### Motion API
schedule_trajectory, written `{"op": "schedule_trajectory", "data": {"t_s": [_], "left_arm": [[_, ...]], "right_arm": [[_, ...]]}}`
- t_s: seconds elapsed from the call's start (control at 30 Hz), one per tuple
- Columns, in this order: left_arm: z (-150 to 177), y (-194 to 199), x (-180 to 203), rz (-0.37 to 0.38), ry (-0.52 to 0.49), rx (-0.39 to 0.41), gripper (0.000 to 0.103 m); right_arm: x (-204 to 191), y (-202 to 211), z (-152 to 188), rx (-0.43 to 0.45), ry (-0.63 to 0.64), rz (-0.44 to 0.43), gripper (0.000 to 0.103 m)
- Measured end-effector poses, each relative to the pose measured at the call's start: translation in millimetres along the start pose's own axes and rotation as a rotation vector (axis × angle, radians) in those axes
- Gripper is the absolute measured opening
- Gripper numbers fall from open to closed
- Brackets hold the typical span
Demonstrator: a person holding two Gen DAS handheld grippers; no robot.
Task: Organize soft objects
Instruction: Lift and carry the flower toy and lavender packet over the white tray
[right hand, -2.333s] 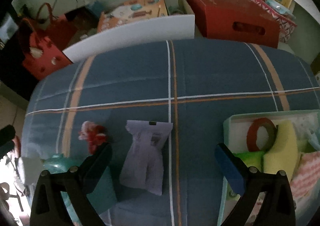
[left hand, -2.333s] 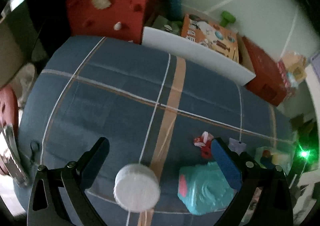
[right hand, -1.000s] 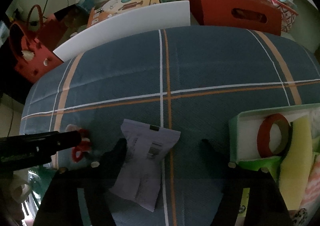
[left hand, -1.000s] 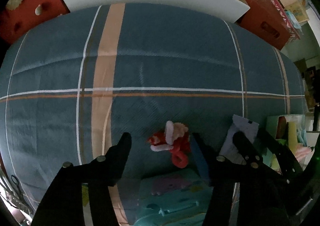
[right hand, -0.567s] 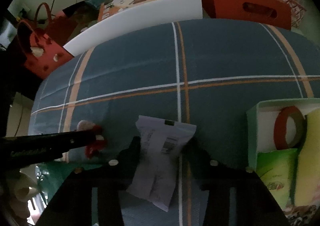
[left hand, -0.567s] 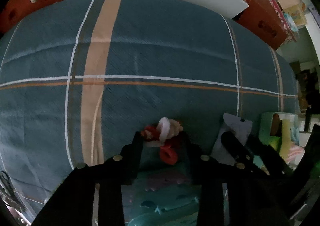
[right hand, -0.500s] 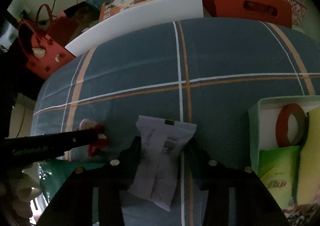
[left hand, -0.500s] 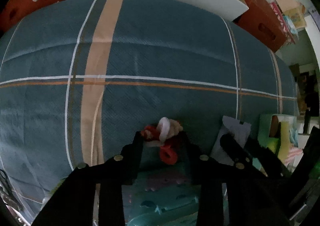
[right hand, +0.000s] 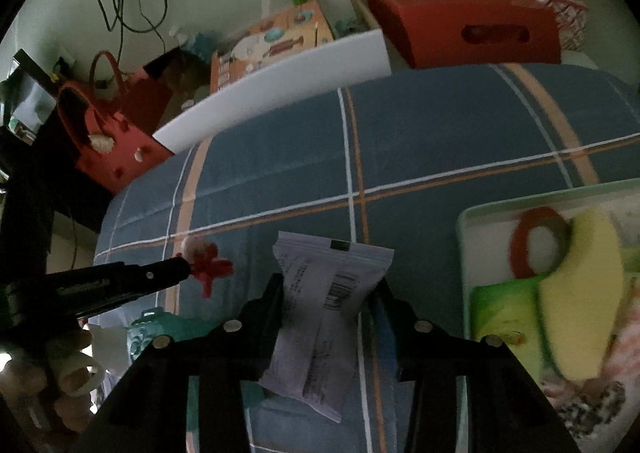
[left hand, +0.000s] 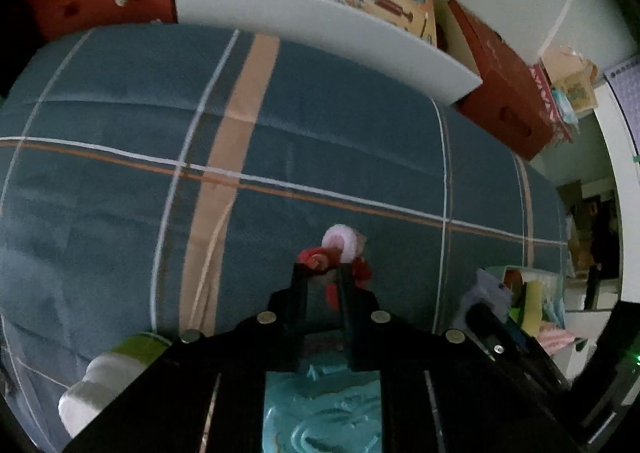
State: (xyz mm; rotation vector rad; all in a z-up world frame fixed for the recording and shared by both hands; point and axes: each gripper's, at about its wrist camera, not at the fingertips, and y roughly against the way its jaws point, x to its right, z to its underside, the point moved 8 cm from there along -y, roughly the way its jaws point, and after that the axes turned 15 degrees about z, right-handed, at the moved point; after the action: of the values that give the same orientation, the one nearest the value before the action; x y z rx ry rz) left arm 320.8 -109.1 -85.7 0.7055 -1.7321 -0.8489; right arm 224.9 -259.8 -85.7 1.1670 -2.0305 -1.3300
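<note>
Over the blue plaid bedspread (left hand: 320, 125), left wrist view: my left gripper (left hand: 323, 271) has its two fingers clamped on one small red-and-pink plush toy (left hand: 340, 249), which sticks out past the fingertips. One teal embossed pouch (left hand: 320, 413) lies below the fingers; one white roll (left hand: 100, 385) sits at lower left. One white foam board (left hand: 320, 25) borders the far edge of the bedspread, with one red box (left hand: 500, 93) beyond it.

Right wrist view: my right gripper (right hand: 328, 289) holds one pale lilac snack packet (right hand: 324, 317), a finger pressed on each side. One pale green tray (right hand: 464, 253) at right holds one red ring (right hand: 536, 241), one yellow sponge (right hand: 580, 301) and one green packet (right hand: 504, 317). At left, my left gripper carries the plush toy clear of the packet.
</note>
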Motion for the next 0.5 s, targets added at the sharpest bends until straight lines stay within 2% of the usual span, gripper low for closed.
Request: {"op": "schedule_trajectory", "data": {"t_s": [0.3,0.5], "left_arm": [[1.8,37.8,6.4,0.014,-0.004,0.114,0.015],[15.6,55.3,39.2,0.069,-0.019,0.225,0.015]], "right_arm": [[6.4,23.2,-1.0,0.044,0.009,0.0,0.045],[8.7,44.2,0.0,0.085,0.018,-0.002,0.045]]}}
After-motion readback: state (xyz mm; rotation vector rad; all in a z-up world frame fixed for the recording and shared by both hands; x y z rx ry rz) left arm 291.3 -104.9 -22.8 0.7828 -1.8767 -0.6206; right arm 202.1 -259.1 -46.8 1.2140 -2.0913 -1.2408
